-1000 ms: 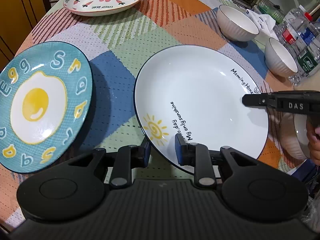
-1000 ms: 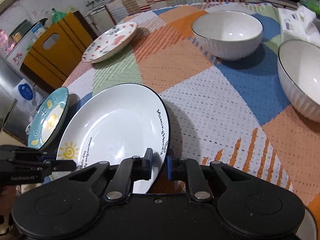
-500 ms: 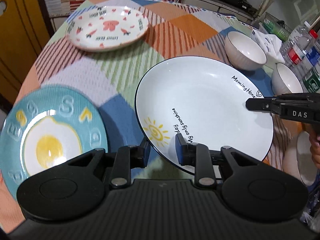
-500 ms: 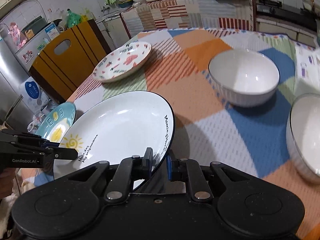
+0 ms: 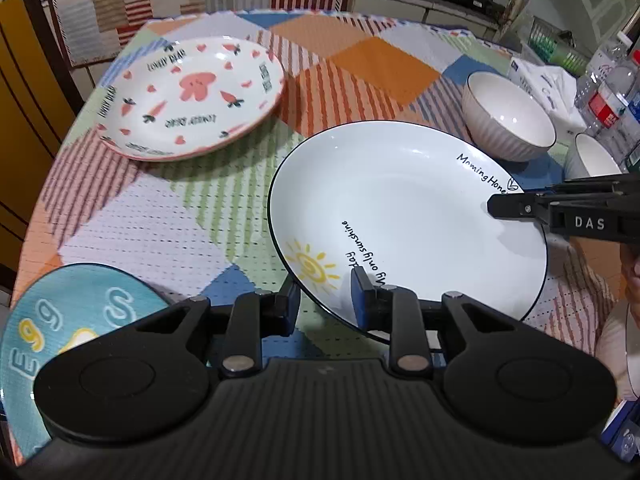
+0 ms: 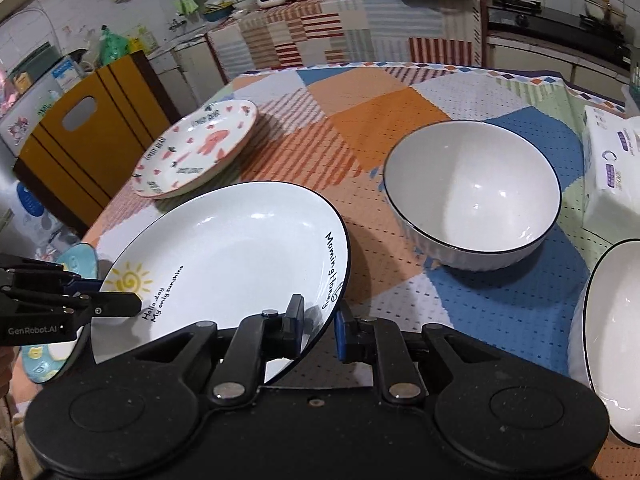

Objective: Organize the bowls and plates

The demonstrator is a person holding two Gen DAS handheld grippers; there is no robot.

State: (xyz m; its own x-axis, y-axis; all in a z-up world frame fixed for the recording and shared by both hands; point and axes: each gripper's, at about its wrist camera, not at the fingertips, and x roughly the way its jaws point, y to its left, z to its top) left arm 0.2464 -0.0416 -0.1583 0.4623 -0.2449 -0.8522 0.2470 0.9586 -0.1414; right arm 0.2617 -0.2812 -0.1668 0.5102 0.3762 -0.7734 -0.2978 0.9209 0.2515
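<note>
A white sun plate [image 5: 404, 216] with a dark rim is held above the table by both grippers. My left gripper [image 5: 325, 305] is shut on its near rim by the sun drawing. My right gripper [image 6: 319, 326] is shut on the opposite rim by the "Morning Honey" lettering; the plate also shows in the right wrist view [image 6: 224, 264]. A pink carrot plate [image 5: 188, 96] lies at the far left. A teal egg plate [image 5: 60, 332] lies below at the near left. Two white ribbed bowls [image 6: 472, 196] [image 6: 612, 336] stand to the right.
The table has a patchwork cloth [image 5: 360, 60]. A tissue pack [image 6: 612, 168] and water bottles [image 5: 612, 96] stand at the far right. A yellow cabinet [image 6: 92, 136] is beyond the table's left edge.
Both grippers have lifted the sun plate higher and moved it away from the egg plate, toward the carrot plate. The egg plate now sits lower in the left wrist view.
</note>
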